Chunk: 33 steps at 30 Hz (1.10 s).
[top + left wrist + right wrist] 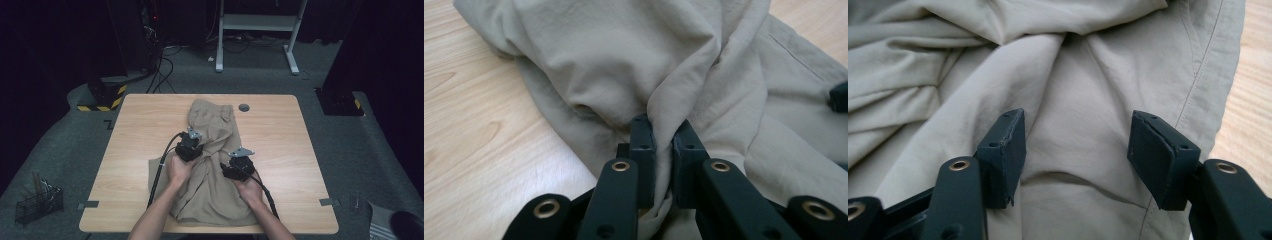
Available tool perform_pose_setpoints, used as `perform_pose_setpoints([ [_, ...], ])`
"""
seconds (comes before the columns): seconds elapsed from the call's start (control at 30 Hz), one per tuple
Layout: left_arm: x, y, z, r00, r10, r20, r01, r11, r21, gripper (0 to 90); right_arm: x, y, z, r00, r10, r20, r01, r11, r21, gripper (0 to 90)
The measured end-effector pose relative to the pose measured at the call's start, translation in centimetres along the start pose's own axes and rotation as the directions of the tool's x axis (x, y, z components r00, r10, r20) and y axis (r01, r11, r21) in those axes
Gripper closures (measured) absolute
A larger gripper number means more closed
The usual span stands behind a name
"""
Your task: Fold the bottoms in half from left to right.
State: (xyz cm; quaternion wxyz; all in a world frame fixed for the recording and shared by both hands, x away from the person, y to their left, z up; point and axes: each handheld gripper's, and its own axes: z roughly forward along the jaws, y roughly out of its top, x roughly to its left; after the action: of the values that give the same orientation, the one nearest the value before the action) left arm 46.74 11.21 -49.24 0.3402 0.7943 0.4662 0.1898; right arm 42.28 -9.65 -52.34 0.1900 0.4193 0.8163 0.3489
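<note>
A pair of beige trousers [212, 150] lies crumpled along the middle of the wooden table [280, 145]. My left gripper [190, 143] sits on the garment's middle left; in the left gripper view its jaws [664, 132] are shut on a raised fold of the beige cloth [624, 60], which bunches up between the pads. My right gripper [239, 162] rests on the cloth to the right of it. In the right gripper view its jaws [1078, 145] stand wide open over flat fabric [1083, 90], with a stitched seam [1198, 75] near the right pad.
A small dark round disc [244, 107] lies on the table beyond the trousers. Bare wood shows left and right of the garment. On the floor stand a wire basket [37, 202] at the left and a white desk frame [257, 30] at the back.
</note>
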Motion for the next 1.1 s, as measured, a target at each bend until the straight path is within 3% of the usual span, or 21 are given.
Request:
perform_pose_setpoints([
  [0.07, 0.2, 0.0, 0.0, 0.9997, -0.025, 0.002, 0.025, 0.9996, -0.017, 81.6, 0.0, 0.4, 0.4, 0.9999, 0.009, 0.01, -0.009, 1.0, -0.001, 40.4],
  [0.13, 0.4, -0.2, -0.3, 0.9999, -0.014, -0.009, 0.013, 0.9996, -0.027, 77.2, 0.0, 0.5, 0.6, 0.9999, 0.009, 0.009, -0.009, 1.0, -0.002, 40.1],
  [0.23, 0.9, -0.7, -1.2, 1.0, 0.007, -0.007, -0.007, 0.9993, -0.037, 58.7, -0.2, 0.5, 0.5, 1.0, 0.004, -0.005, -0.004, 1.0, -0.002, 40.1],
  [0.33, 1.7, -1.4, -2.8, 0.9987, -0.026, 0.045, 0.029, 0.9978, -0.06, 45.8, -0.7, 0.4, 0.0, 0.9991, 0.034, -0.026, -0.034, 0.999, 0.003, 39.0],
  [0.43, 2.2, -2.0, -4.0, 0.9981, -0.026, 0.056, 0.03, 0.9963, -0.08, 41.0, -1.2, 0.2, -1.5, 0.9974, 0.058, -0.042, -0.06, 0.997, -0.04, 39.5],
  [0.5, 3.1, -2.7, -5.7, 0.994, -0.058, 0.092, 0.067, 0.9923, -0.104, 39.2, -1.4, 0.0, -2.5, 0.9973, 0.055, -0.048, -0.058, 0.997, -0.052, 39.5],
  [0.6, 4.1, -3.6, -7.1, 0.9916, -0.086, 0.097, 0.096, 0.9892, -0.11, 37.7, -1.5, -0.6, -3.5, 0.9986, 0.034, -0.04, -0.037, 0.998, -0.053, 39.5],
  [0.63, 4.5, -4.0, -7.4, 0.9916, -0.093, 0.089, 0.102, 0.9894, -0.103, 37.8, -1.5, -0.8, -3.7, 0.9985, 0.034, -0.041, -0.037, 0.998, -0.053, 39.6],
  [0.73, 6.0, -5.1, -7.6, 0.9924, -0.118, 0.035, 0.119, 0.9928, -0.019, 40.6, -1.6, -1.6, -4.3, 0.998, 0.039, -0.05, -0.042, 0.997, -0.059, 39.9],
  [0.93, 7.8, -7.0, -6.1, 0.9844, -0.175, -0.013, 0.176, 0.9814, 0.077, 37.3, -0.7, -2.3, -4.6, 0.9968, -0.006, -0.08, 0.001, 0.998, -0.058, 40.6],
  [1.0, 8.0, -7.4, -5.5, 0.9839, -0.175, -0.037, 0.178, 0.9792, 0.098, 36.9, -0.3, -2.4, -4.2, 0.9968, -0.021, -0.077, 0.018, 0.999, -0.038, 40.6],
  [1.1, 7.9, -7.5, -5.4, 0.9834, -0.173, -0.053, 0.177, 0.9805, 0.085, 38.6, -0.1, -2.6, -3.4, 0.9976, -0.024, -0.066, 0.024, 1.0, -0.007, 40.8],
])
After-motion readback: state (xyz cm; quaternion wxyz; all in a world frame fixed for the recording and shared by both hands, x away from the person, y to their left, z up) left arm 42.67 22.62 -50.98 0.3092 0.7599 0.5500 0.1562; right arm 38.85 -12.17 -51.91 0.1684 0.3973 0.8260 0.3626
